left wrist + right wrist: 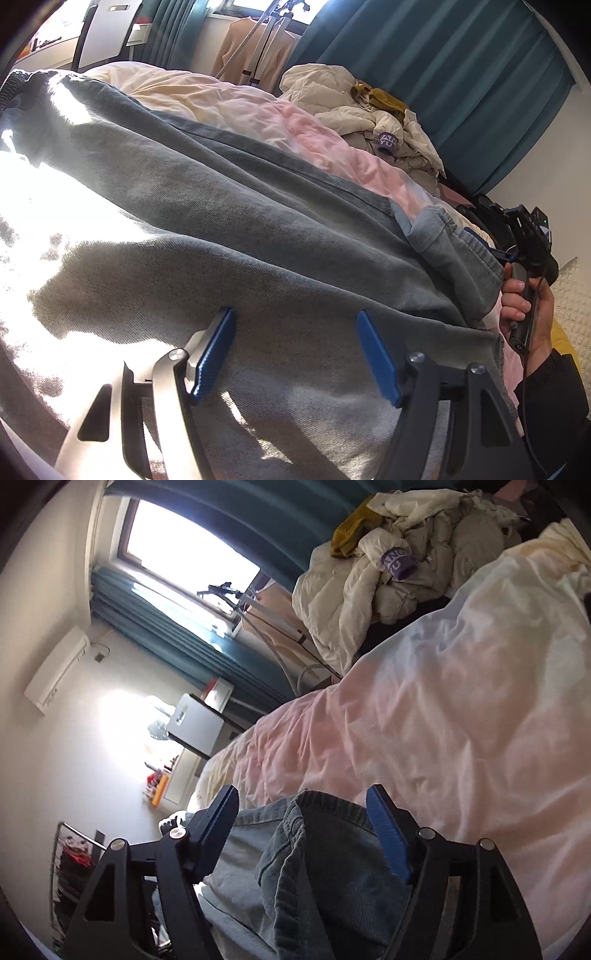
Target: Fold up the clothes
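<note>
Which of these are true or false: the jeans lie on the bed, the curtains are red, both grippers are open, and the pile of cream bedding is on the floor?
1. The jeans lie spread on the pink duvet. True.
2. The curtains are red. False: they are teal.
3. The left gripper and right gripper are both open. True; denim sits between the right one's jaws, unpinched.
4. The cream bedding pile is on the floor. False: it sits on the bed, beyond the duvet.

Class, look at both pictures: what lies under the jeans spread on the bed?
Under the jeans lies a pink and cream duvet, showing past their far edge. What lies beneath the jeans' middle is covered.
</note>
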{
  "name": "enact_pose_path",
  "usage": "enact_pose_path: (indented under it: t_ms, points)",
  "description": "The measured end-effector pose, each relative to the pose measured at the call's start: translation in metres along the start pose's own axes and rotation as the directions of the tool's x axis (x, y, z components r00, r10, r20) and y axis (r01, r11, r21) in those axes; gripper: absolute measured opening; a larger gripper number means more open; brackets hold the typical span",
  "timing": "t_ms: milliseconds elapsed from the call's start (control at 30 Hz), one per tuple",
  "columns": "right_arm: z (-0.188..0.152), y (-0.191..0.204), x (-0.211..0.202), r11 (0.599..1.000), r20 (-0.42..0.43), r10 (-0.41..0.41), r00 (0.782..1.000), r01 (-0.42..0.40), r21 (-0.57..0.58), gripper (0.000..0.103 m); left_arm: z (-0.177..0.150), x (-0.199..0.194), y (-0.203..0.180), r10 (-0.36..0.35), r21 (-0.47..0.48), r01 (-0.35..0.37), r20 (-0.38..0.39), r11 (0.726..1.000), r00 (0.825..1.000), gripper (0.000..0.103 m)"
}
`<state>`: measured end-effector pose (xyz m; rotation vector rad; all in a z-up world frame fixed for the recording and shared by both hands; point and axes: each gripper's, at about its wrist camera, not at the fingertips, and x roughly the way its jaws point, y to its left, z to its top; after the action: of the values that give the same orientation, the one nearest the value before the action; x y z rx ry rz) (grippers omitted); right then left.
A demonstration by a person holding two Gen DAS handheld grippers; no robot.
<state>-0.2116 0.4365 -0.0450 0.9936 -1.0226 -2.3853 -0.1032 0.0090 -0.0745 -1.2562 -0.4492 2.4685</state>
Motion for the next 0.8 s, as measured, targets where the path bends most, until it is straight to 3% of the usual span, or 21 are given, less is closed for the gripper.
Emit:
enact_pose_path:
  t_ms: [133,233,267,300,367,467,533,600,700,800]
  points:
    - [-0.014,0.025,0.036,0.985,-0.145,-0.084,0.986,0.06,-0.162,0.072,0.001,0.003,-0.001,0.001,0.006,-0.001,-0.002,1.0,1.0,0.07]
    - [-0.037,0.032,0.065,0.939,-0.22,-0.243,0.945,0.173,-0.297,0.07,0.002,0.005,-0.002,0.001,0.007,-0.001,-0.005,1.0,1.0,0.07]
    - [-0.043,0.032,0.07,0.934,-0.231,-0.256,0.939,0.178,-0.311,0.059,0.002,0.005,-0.002,0.001,0.008,-0.001,-0.006,1.0,1.0,0.07]
    - [-0.049,0.032,0.075,0.928,-0.242,-0.269,0.932,0.183,-0.325,0.037,0.002,0.005,-0.001,0.0,0.008,0.0,-0.005,1.0,1.0,0.07]
    - [-0.057,0.034,0.08,0.916,-0.242,-0.293,0.925,0.199,-0.349,0.016,0.002,0.003,-0.001,-0.007,0.005,0.007,-0.003,1.0,1.0,0.07]
    - [-0.056,0.046,0.063,0.901,-0.132,-0.314,0.94,0.252,-0.352,0.013,0.001,-0.002,-0.001,-0.01,0.002,0.01,0.004,1.0,1.0,0.07]
    - [-0.045,0.049,0.04,0.918,-0.046,-0.296,0.954,0.271,-0.288,0.011,0.0,-0.004,-0.001,-0.01,0.001,0.01,0.009,1.0,1.0,0.07]
    - [-0.034,0.048,0.014,0.925,0.063,-0.299,0.952,0.305,-0.228,0.008,0.0,-0.005,0.0,-0.01,-0.001,0.01,0.01,1.0,1.0,0.07]
    - [-0.018,0.038,-0.02,0.918,0.229,-0.339,0.912,0.374,-0.13,0.008,0.0,-0.005,0.001,-0.019,-0.013,0.019,0.009,1.0,1.0,0.07]
    - [0.0,0.006,-0.035,0.901,0.308,-0.413,0.857,0.434,-0.001,0.008,0.001,-0.004,0.003,-0.027,-0.025,0.027,0.014,0.999,1.0,0.07]
